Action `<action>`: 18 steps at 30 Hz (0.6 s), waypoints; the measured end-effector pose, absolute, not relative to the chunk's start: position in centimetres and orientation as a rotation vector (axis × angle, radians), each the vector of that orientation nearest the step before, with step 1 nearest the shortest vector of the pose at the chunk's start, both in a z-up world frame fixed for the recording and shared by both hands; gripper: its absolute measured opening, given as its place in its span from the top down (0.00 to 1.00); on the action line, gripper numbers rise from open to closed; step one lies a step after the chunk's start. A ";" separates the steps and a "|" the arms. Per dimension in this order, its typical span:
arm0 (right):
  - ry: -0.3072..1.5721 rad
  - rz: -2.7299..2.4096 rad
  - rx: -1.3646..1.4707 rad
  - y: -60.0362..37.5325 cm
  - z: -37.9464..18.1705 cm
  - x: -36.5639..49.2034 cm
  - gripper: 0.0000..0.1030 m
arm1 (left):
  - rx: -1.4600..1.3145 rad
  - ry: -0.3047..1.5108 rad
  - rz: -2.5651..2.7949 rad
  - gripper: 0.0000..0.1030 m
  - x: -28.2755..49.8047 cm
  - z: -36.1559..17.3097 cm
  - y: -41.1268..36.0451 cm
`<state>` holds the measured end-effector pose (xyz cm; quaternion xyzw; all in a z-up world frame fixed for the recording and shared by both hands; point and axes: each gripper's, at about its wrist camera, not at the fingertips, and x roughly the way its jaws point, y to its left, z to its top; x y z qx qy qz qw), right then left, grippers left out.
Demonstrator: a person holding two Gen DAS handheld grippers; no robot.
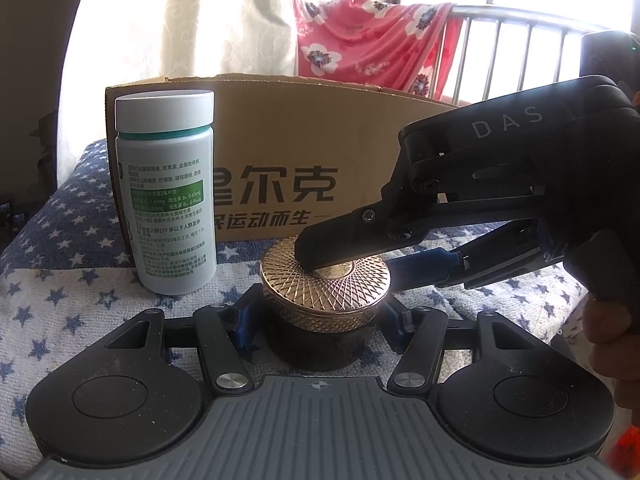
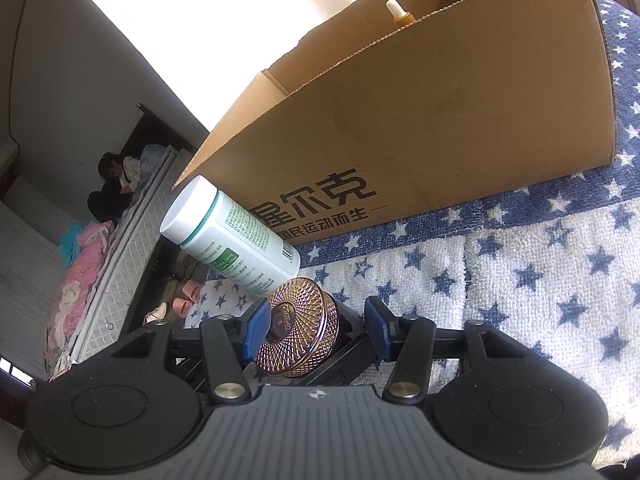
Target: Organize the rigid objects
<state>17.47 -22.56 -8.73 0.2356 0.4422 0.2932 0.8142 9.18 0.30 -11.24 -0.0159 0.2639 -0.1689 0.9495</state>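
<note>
Standing on a star-printed terry towel point(image 1: 48, 288), a squat dark jar point(image 1: 320, 344) with a knurled, gold-toned metal lid point(image 1: 324, 284) sits between the left gripper point(image 1: 324, 320), whose jaws close against its sides. The right gripper point(image 2: 316, 326) straddles the lid, jaws parted (one finger point(image 1: 340, 246) rests on top). Beside it stands a smooth white plastic pill bottle point(image 1: 166, 196) before a corrugated cardboard box point(image 1: 304, 152).

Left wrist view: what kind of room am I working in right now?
Most likely a bedroom at home. The jar and white bottle sit on a star-print quilt, a metal bed rail draped with a floral cloth stands behind the cardboard box, beside a curtained window.
</note>
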 end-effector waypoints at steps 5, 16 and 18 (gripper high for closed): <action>0.944 0.627 0.504 -22.6 -8.7 17.5 0.46 | -0.033 0.536 -0.344 0.42 9.2 -11.2 0.4; 0.944 0.627 0.503 -22.6 -8.7 17.5 0.45 | -0.030 0.537 -0.345 0.42 9.3 -11.2 0.4; 0.942 0.629 0.500 -22.5 -8.7 17.5 0.45 | -0.032 0.534 -0.343 0.43 9.3 -11.1 0.5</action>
